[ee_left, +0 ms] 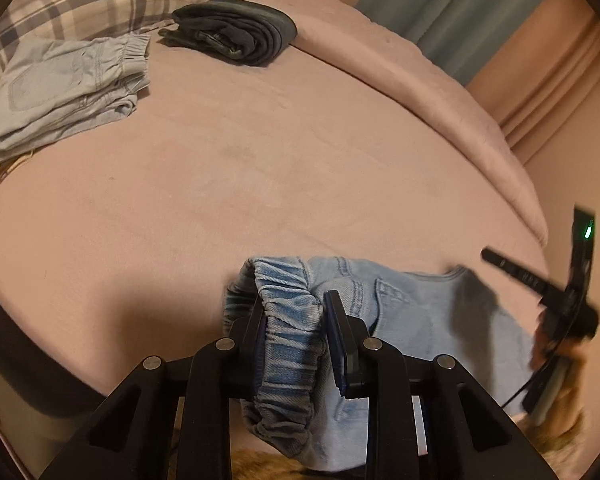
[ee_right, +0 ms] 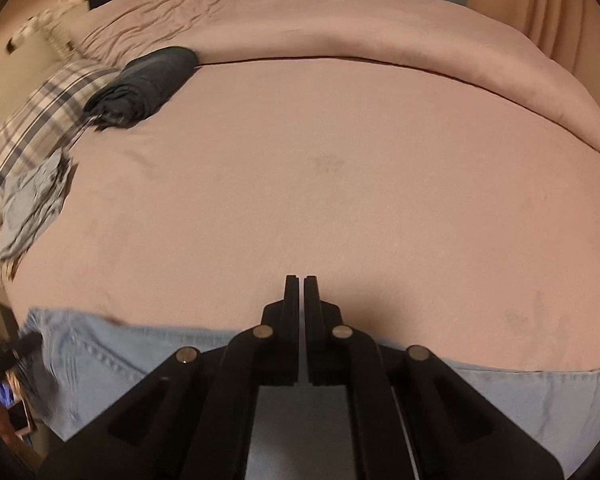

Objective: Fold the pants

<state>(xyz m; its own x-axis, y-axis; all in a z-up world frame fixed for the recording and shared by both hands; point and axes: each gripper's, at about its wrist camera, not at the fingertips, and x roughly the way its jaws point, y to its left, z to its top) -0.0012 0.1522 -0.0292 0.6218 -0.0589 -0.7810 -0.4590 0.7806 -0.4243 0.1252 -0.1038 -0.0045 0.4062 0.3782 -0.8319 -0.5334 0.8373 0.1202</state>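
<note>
- Light-blue jeans [ee_left: 400, 320] draped over the near edge of the bed [ee_left: 260, 184], right at the tongs; gathered elastic waistband [ee_left: 290, 320] bunched between the fingers of the left tongs [ee_left: 296, 300], pinched there.
- Right tongs [ee_right: 301, 284] nearly closed, a thin slit between the fingers; nothing visible in that slit, the denim lying beneath them.
- Likely soft, floppy denim of moderate weight, prone to sagging and dragging; not fragile, not slippery.
- Best taken at the waistband corners, thick and ridged; hems next for the fold.
- Ahead of the tongs: wide pink sheet, slightly fuzzy.
- Far left: folded pale jeans [ee_left: 64, 92], dark folded pants [ee_left: 236, 30], plaid pillow [ee_left: 80, 4].
- Beyond: pink comforter [ee_right: 340, 20], curtains [ee_left: 440, 8].
</note>
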